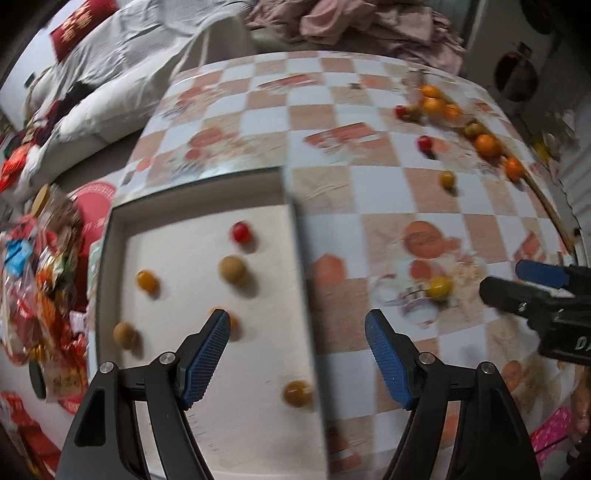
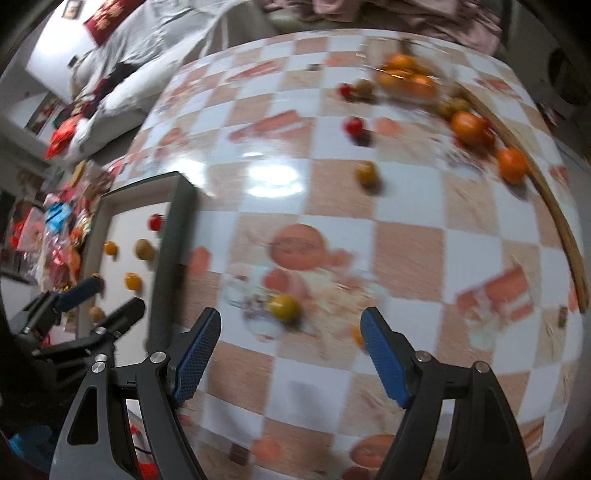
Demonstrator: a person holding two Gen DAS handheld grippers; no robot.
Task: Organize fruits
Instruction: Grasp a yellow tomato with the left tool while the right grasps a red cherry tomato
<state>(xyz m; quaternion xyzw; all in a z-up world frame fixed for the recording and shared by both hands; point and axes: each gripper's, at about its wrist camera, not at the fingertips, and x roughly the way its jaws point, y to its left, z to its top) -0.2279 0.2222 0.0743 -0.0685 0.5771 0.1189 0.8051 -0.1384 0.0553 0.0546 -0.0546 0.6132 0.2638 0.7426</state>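
Note:
A white tray (image 1: 207, 435) with a dark rim holds several small fruits: a red one (image 1: 242, 232), a tan one (image 1: 232, 268), a yellow-orange one (image 1: 147, 280). My left gripper (image 1: 297, 328) is open and empty above the tray's right edge. A yellow fruit (image 2: 284, 306) lies on the checked tablecloth just ahead of my open, empty right gripper (image 2: 290, 325); it also shows in the left wrist view (image 1: 439, 287). More fruits lie at the far right: oranges (image 2: 467, 127), a red one (image 2: 354, 125), a yellow one (image 2: 366, 172).
The round table (image 2: 332, 206) has a wooden rim (image 2: 561, 229) at the right. Snack packets (image 1: 33, 288) lie in a heap left of the tray. A white sofa (image 1: 122, 62) and pink cloth (image 1: 351, 22) lie beyond the table.

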